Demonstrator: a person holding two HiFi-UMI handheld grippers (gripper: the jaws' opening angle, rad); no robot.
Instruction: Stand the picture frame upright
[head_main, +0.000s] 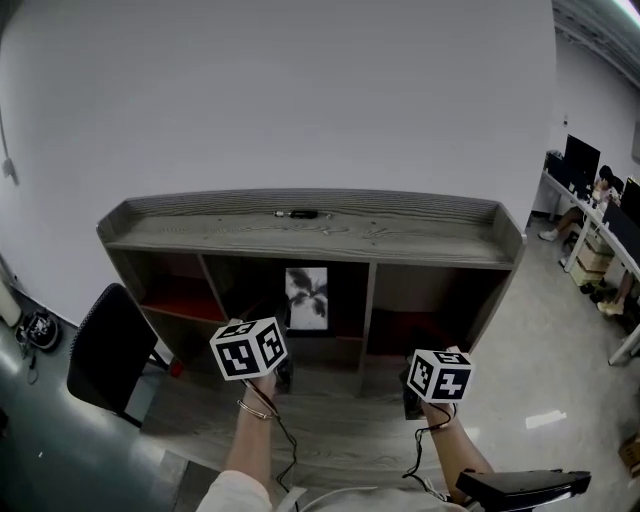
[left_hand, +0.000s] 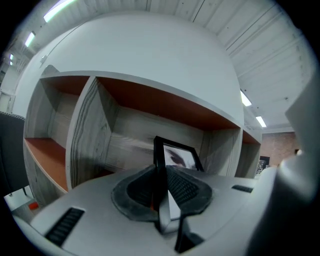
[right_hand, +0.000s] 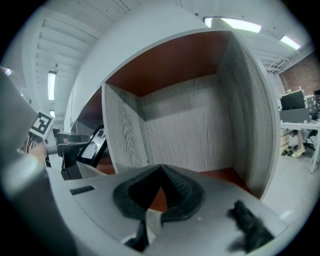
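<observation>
Two fingers of the left gripper (left_hand: 162, 176) are pinched on the edge of the picture frame (left_hand: 179, 156), held near upright in the middle compartment of the shelf (head_main: 400, 232) at twelve o'clock. Seating and release are probably called for next. Fingers of the right gripper (right_hand: 160, 172) are pressed together, empty. The frame is flanked by dividers (left_hand: 87, 135).

I'm working in an open-plan office: a desk (right_hand: 296, 124) on the right carries monitors (head_main: 580, 158) with a person (head_main: 603, 186) seated there. A black chair (head_main: 110, 348) stands beside the grey shelf unit (head_main: 310, 235), under strip lights (right_hand: 232, 22).
</observation>
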